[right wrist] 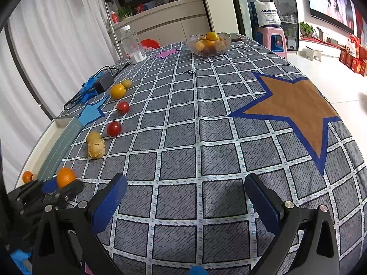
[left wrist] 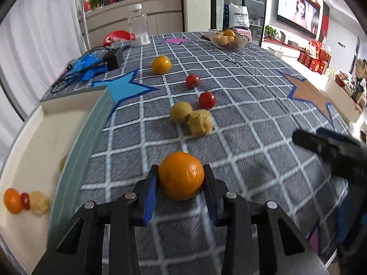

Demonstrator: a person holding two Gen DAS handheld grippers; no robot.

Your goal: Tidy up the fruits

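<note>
while the left gripper (left wrist: 181, 171) pinched an orange (left wrist: 181, 175) near the tray (left wrist: 34, 137), the right gripper (right wrist: 185, 181) gaped wide, holding nothing.

Two tomatoes (left wrist: 193, 81) (left wrist: 207, 100), two hand-held grippers (left wrist: 181, 176) (right wrist: 185, 197).

We note bright, even daylight through the white curtains (left wrist: 34, 52), soft shadows on the tablecloth (right wrist: 218, 137), strong fisheye bending with dark vignetted corners, and motion blur on the right gripper (left wrist: 325, 146).
</note>
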